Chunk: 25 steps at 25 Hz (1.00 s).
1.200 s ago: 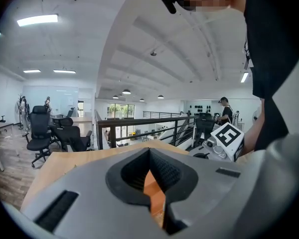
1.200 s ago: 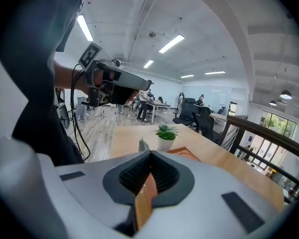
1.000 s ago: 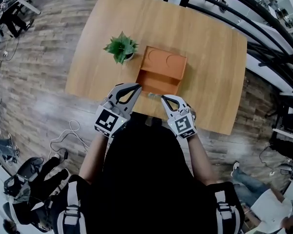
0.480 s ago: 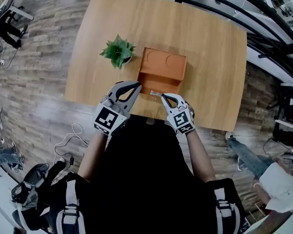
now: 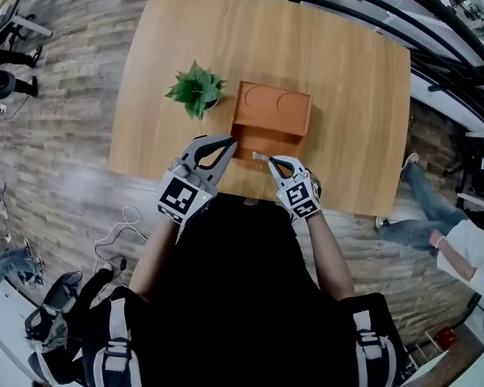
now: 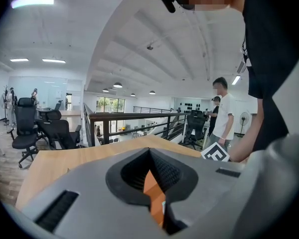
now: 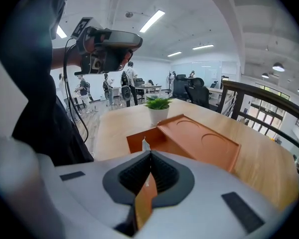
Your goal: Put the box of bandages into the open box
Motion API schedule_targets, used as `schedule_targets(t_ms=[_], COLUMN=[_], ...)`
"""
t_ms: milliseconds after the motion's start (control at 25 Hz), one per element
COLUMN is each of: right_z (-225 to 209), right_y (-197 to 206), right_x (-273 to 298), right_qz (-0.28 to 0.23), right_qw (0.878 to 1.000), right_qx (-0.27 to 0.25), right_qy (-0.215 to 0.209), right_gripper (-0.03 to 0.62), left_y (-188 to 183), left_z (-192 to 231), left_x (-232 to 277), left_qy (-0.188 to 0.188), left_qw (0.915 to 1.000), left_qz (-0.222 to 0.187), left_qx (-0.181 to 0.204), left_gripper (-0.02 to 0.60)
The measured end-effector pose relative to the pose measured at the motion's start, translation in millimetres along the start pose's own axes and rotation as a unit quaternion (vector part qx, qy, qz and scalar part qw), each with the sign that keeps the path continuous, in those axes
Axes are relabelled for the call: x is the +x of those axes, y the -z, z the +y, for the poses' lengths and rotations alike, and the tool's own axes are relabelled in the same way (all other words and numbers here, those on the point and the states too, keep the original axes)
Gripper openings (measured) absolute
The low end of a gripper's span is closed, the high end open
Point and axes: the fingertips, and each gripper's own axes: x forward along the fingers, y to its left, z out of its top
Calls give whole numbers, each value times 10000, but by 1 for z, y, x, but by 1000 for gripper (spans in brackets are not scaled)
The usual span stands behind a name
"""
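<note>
A wooden table (image 5: 347,95) is seen from above, with the wearer's black-clad body at the 6 o'clock edge of the frame. A small potted plant (image 5: 198,89) stands on the table at about 10 o'clock from the open box (image 5: 274,110).

The left gripper (image 5: 228,144) reaches in from 7 o'clock, and its tip touches the near left corner of the open box. In the left gripper view its jaws are pressed together with a thin orange strip between them, apparently the wall of the open box.

The open box is orange and sits near the table's middle. Its lid, with two round impressions, lies back toward 12 o'clock, and its cavity faces the wearer at 6 o'clock.

The right gripper (image 5: 266,160) comes in from 5 o'clock. Its jaws are clamped on the box of bandages (image 5: 256,156), a thin flat pack whose pale end pokes out past the tips. The pack is held at the near rim of the open box, at the cavity's 6 o'clock edge, not yet inside.
</note>
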Motion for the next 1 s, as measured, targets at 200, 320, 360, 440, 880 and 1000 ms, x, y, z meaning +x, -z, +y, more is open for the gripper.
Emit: schedule_targets(t_ms=[200,320,360,440,880,1000], right_z=[-1,-2,-2,-3,-10,-13], right_y=[11,14,15,17,25,25], right_x=[11,15,16,19,39,42], right_qz=[135,180,199,241,474,549], right_qw=[9998,9997,9996,9995,9985,9981], right_qx=[148,188,202,221,269,260], right_qy=[-20,-22,-25,-33,-14,40], right_gripper=[25,25,25,25,25,25], left_y=[5,5,5,4,9,10], left_z=[4,7,7,9,20,22], left_x=[2,3,4,4,1,2], left_qy=[72,98,105,115,193,236], left_qw=[9999,9999,9999,9999,9997,9996], left_qz=[100,42,45,35,142,170], left_qx=[-29,-30,-35,-42,-29,-4], left_gripper=[19,20,19,20,18,19])
